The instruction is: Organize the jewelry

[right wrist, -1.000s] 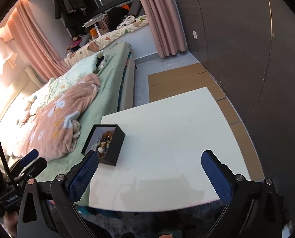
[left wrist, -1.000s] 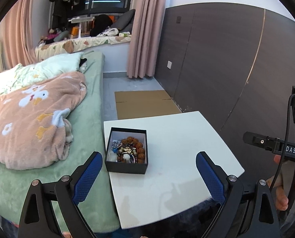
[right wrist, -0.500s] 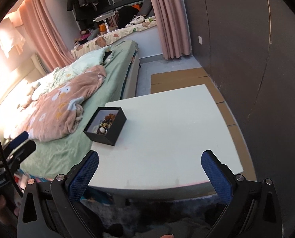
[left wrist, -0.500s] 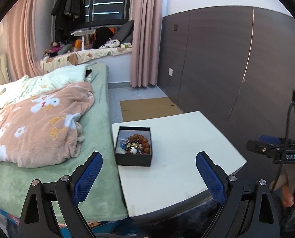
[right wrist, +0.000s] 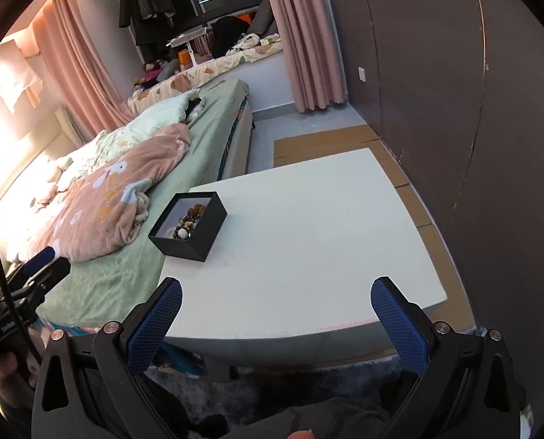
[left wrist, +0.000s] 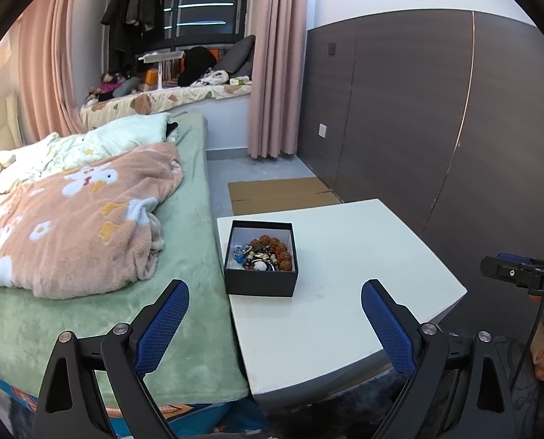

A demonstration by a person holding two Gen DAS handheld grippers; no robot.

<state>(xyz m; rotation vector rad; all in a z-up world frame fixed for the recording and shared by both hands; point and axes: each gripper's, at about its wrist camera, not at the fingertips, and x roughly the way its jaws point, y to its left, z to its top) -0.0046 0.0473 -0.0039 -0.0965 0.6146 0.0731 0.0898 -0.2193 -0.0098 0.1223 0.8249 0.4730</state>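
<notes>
A black open box (left wrist: 260,272) holds a heap of jewelry (left wrist: 264,254): brown bead bracelets, a blue piece, a white bead. It stands at the left edge of a white table (left wrist: 349,256). The box (right wrist: 198,236) and table (right wrist: 308,237) also show in the right wrist view. My left gripper (left wrist: 275,305) is open and empty, held back from the table's near edge, short of the box. My right gripper (right wrist: 276,301) is open and empty over the table's near edge, to the right of the box.
A bed (left wrist: 184,274) with a green sheet and a peach blanket (left wrist: 74,216) touches the table's left side. A dark panelled wall (left wrist: 418,109) runs on the right. Flat cardboard (left wrist: 279,188) lies on the floor beyond the table.
Both grippers have pulled back and away from the table, so the box and table look smaller and farther. Both stay open and empty. The box has not moved.
</notes>
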